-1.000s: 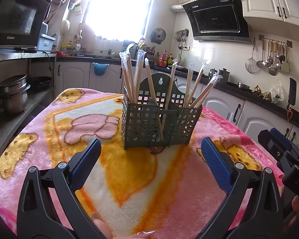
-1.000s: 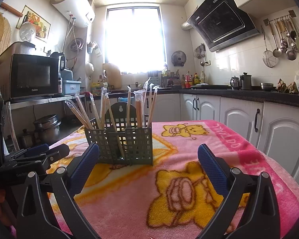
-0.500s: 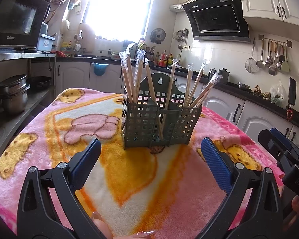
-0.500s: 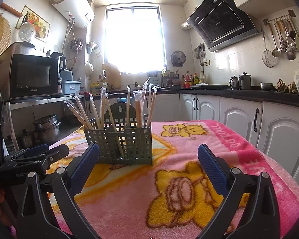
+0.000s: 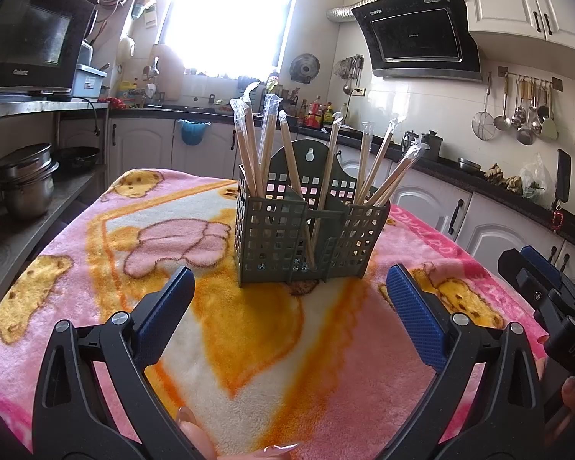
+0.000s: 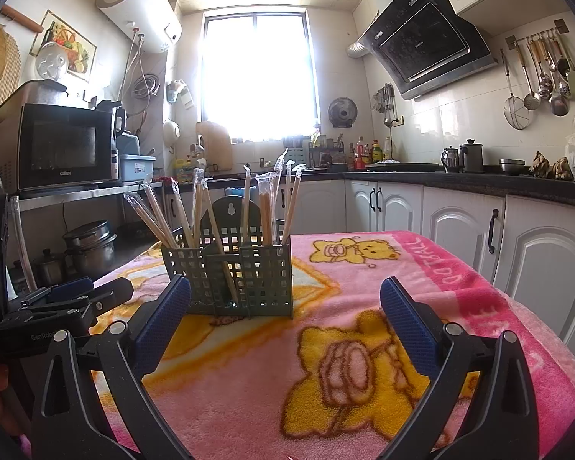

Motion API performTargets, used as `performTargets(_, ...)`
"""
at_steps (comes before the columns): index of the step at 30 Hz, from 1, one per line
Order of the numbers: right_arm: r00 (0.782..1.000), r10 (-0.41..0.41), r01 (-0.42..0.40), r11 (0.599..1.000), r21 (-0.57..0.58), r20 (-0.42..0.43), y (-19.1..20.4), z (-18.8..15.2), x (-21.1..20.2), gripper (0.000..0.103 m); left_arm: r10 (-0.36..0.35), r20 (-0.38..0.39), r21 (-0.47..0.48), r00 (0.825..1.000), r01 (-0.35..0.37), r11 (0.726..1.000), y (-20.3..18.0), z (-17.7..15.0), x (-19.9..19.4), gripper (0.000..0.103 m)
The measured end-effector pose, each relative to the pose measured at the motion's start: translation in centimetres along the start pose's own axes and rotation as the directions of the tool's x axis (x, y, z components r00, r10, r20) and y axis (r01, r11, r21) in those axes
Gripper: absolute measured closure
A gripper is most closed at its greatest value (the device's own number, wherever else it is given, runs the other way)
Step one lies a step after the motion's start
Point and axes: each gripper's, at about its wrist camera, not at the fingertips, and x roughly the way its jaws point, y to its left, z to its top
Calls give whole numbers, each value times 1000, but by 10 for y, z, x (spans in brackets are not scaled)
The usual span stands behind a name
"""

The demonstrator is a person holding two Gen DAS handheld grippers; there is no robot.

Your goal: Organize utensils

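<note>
A grey-green perforated utensil holder (image 5: 306,234) (image 6: 234,280) stands upright on the pink cartoon blanket (image 5: 226,329) (image 6: 326,375). Several pairs of plastic-wrapped wooden chopsticks (image 5: 249,145) (image 6: 266,207) lean in its compartments. My left gripper (image 5: 287,299) hovers in front of the holder, open and empty, blue pads wide apart. My right gripper (image 6: 285,310) is also open and empty, with the holder just beyond its left finger. Each gripper shows at the edge of the other's view: the right gripper (image 5: 544,299) and the left gripper (image 6: 69,299).
White cabinets (image 6: 460,226) and a dark countertop (image 6: 479,178) run along the right. A microwave (image 6: 61,145) sits on a steel shelf at left with pots (image 6: 92,245) below. Ladles (image 6: 536,76) hang on the wall. A person's fingertips (image 5: 195,437) show under the left gripper.
</note>
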Motion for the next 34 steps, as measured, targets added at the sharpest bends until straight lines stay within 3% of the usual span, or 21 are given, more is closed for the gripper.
performTargets(13,1000,-12,12,1000,11,1,-3,0,-1,6,-9,-22,14,1000,9,1000,-4,-3,4,10)
performTargets(20,992,-108,113,991,71,-68,-23,2,6,6,9,-57,-30,998,-11,999,4,-4,8,10)
performTargets(24,973,-181,195,976,91,-145,-48,5,18,6,18,-118,-78,993,-28,997,18,-1,9,10)
performTargets(27,933,-270,295,952,77,-238,-79,9,37,6,76,-209,-93,975,-98,991,42,7,17,10)
performTargets(29,866,-337,374,927,30,-369,-107,6,66,6,113,-295,-106,949,-151,983,69,15,34,10)
performTargets(30,818,-359,409,912,15,-449,-127,1,85,6,153,-333,-104,930,-197,975,85,19,45,10)
performTargets(34,713,-350,486,871,68,-608,-186,-16,130,6,319,-390,-77,864,-375,924,143,33,92,10)
